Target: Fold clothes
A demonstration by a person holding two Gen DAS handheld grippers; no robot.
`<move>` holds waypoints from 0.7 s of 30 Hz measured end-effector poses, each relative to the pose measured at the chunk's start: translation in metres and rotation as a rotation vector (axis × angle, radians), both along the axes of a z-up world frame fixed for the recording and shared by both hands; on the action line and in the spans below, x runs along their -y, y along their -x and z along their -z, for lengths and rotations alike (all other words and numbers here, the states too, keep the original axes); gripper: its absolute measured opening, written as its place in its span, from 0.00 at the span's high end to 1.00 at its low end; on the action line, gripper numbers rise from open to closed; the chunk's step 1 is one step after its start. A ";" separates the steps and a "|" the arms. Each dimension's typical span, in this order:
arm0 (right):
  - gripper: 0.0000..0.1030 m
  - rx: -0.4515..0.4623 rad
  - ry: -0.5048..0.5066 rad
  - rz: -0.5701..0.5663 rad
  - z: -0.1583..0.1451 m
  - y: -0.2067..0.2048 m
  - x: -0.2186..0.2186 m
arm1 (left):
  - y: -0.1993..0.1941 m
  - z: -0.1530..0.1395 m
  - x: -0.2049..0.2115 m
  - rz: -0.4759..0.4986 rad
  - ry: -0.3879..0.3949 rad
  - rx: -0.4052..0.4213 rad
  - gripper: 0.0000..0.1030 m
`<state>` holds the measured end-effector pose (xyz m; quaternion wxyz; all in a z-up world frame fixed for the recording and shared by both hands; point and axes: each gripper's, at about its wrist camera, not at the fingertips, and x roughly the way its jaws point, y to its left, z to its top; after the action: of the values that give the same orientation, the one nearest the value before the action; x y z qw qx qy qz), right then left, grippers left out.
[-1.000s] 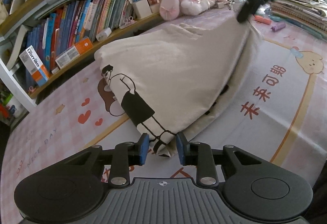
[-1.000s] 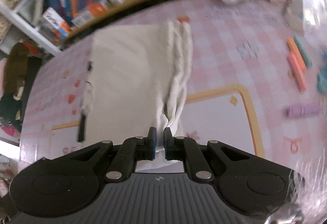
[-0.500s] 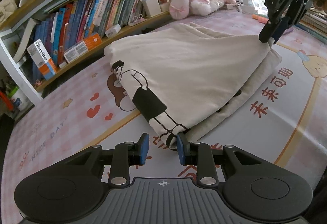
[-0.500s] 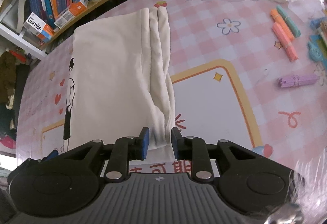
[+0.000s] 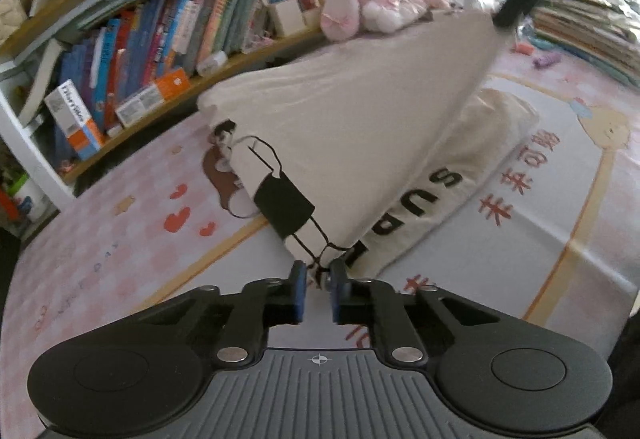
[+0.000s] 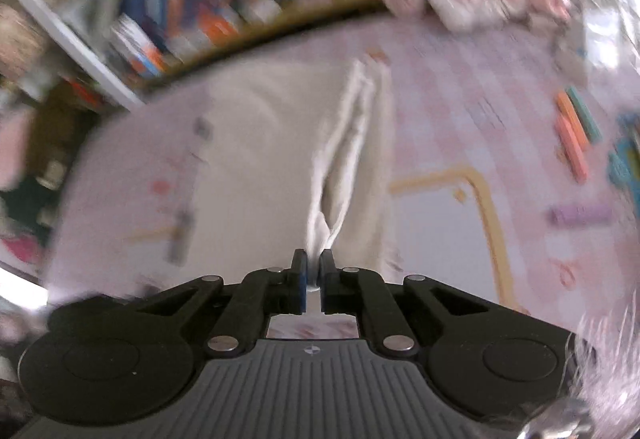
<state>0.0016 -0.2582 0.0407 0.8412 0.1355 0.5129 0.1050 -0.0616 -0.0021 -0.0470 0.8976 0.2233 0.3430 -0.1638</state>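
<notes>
A cream T-shirt (image 5: 360, 111) with a black cartoon print lies on the pink play mat (image 5: 120, 247). Its top layer is pulled up taut, and black letters show on the layer below. My left gripper (image 5: 318, 271) has its jaws closing on the near printed corner, with the cloth pinched between the pads. At the top right the right gripper (image 5: 508, 19) holds the far corner raised. In the blurred right wrist view the right gripper (image 6: 314, 267) has its jaws closing on a bunched edge of the T-shirt (image 6: 260, 167).
A low bookshelf (image 5: 140, 51) packed with books runs along the back left. Pink plush toys (image 5: 368, 3) sit behind the shirt. Stacked books (image 5: 588, 35) stand at the right. Coloured pens (image 6: 572, 135) and a purple pen (image 6: 580, 215) lie on the mat.
Both grippers have shut on the shirt's corners. The right one rose and moved back, lifting the top layer and baring black letters on the layer beneath.
</notes>
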 end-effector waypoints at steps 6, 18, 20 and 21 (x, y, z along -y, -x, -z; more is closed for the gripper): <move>0.94 -0.110 0.028 0.045 0.059 -0.008 0.003 | -0.001 0.003 -0.001 0.023 0.001 -0.023 0.96; 0.72 -0.089 0.080 0.047 0.059 -0.005 0.004 | -0.026 -0.038 -0.065 -0.106 0.279 -0.131 0.56; 0.71 -0.053 0.099 0.040 0.053 -0.004 0.000 | -0.047 -0.048 -0.078 -0.150 0.358 -0.133 0.50; 0.71 -0.030 0.111 0.036 0.050 -0.005 -0.002 | -0.061 -0.050 -0.082 -0.164 0.403 -0.146 0.49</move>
<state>0.0061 -0.2566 -0.0090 0.8413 0.0992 0.5280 0.0593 -0.0007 0.0799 0.0026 0.9072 -0.0013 0.3843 -0.1712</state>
